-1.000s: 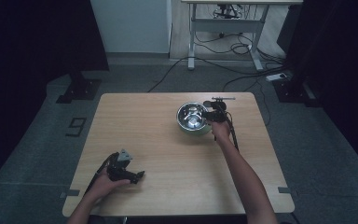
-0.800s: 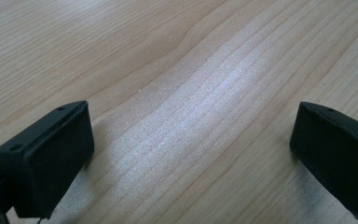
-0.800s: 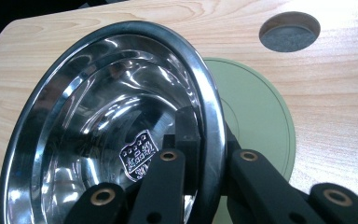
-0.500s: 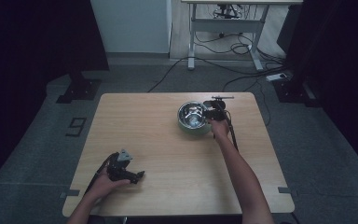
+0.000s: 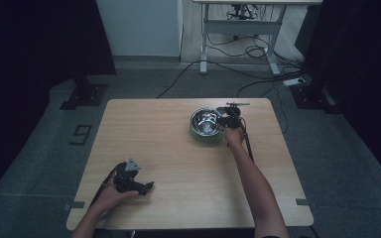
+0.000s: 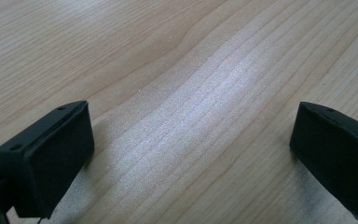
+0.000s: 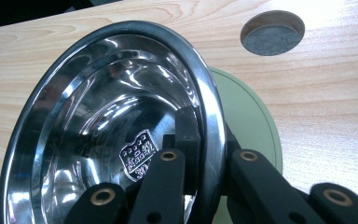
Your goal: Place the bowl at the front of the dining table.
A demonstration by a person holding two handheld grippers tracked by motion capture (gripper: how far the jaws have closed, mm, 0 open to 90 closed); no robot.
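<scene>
Little has shifted in the last second: right gripper (image 5: 226, 119) stays clamped on the steel bowl (image 5: 204, 122) rim, one jaw inside, likely for lifting it off its green base (image 7: 249, 126). Left gripper (image 5: 131, 182) rests gaping on the pale wooden table (image 5: 178, 163); cables cross the grey floor (image 5: 337, 148).

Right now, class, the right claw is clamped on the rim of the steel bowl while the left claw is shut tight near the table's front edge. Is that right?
Not quite. The left claw is open, its jaws wide apart over bare table, as the left gripper view shows. The right claw does clamp the steel bowl by its rim.
</scene>
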